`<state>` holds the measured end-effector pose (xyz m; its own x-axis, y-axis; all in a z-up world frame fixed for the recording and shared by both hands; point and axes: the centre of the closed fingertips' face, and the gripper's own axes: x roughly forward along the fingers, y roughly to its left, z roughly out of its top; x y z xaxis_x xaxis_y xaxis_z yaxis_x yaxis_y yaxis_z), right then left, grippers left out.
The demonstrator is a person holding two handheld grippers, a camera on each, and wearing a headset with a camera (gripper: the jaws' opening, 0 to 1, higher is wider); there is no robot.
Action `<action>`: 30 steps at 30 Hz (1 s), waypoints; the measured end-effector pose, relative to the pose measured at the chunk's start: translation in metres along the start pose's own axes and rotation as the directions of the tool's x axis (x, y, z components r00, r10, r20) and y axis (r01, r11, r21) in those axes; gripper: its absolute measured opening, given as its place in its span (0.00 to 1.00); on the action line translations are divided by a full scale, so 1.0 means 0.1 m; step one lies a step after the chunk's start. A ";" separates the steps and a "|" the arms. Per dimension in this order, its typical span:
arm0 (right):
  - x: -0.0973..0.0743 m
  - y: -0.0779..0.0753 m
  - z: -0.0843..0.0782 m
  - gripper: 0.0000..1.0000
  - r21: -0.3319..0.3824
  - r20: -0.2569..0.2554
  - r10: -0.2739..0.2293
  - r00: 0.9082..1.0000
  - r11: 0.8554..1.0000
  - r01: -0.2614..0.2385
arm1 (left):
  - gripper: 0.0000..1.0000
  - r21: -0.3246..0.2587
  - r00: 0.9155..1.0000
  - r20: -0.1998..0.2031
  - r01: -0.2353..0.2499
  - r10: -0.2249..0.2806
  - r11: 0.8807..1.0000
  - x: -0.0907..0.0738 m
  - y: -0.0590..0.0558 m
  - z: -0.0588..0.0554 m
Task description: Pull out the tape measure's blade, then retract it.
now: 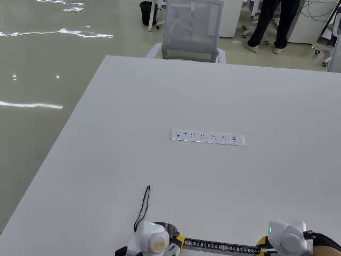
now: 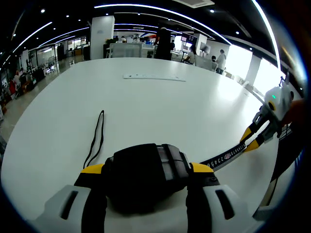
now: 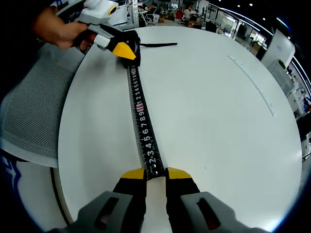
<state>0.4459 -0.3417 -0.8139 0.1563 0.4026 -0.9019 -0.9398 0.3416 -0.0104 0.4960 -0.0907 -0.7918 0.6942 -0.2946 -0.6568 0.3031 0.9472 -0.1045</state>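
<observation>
The black tape measure case [image 2: 146, 182] sits between the yellow-tipped jaws of my left gripper [image 2: 146, 168], which is shut on it. The blade [image 3: 141, 114] is drawn out across the white table [image 1: 160, 106], numbers up, and ends in my right gripper [image 3: 155, 172], shut on the blade's tip. In the head view the left gripper [image 1: 160, 244] and right gripper [image 1: 266, 246] stand at the near table edge with the blade [image 1: 221, 247] stretched between them. A black wrist strap [image 1: 143, 205] trails from the case.
A white power strip [image 1: 208, 137] lies mid-table. A grey mesh office chair [image 1: 192, 29] stands at the far edge, with a person's legs [image 1: 272, 24] behind it. Another mesh chair [image 3: 29, 116] is beside the near edge.
</observation>
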 end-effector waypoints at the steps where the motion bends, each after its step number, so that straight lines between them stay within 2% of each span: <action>1: 0.00 0.00 0.00 0.14 0.001 0.000 0.000 1.000 1.000 0.000 | 0.63 -0.001 1.000 -0.001 0.000 0.000 1.000 0.00 0.00 0.00; 30: 0.06 0.02 0.09 0.14 -0.005 -0.009 0.012 1.000 1.000 -0.012 | 0.63 -0.004 1.000 -0.010 0.010 -0.010 1.000 0.00 0.00 -0.01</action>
<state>0.4479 -0.3314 -0.8154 0.1423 0.3990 -0.9058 -0.9430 0.3327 -0.0016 0.4955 -0.0910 -0.7926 0.6844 -0.3025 -0.6633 0.3071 0.9448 -0.1140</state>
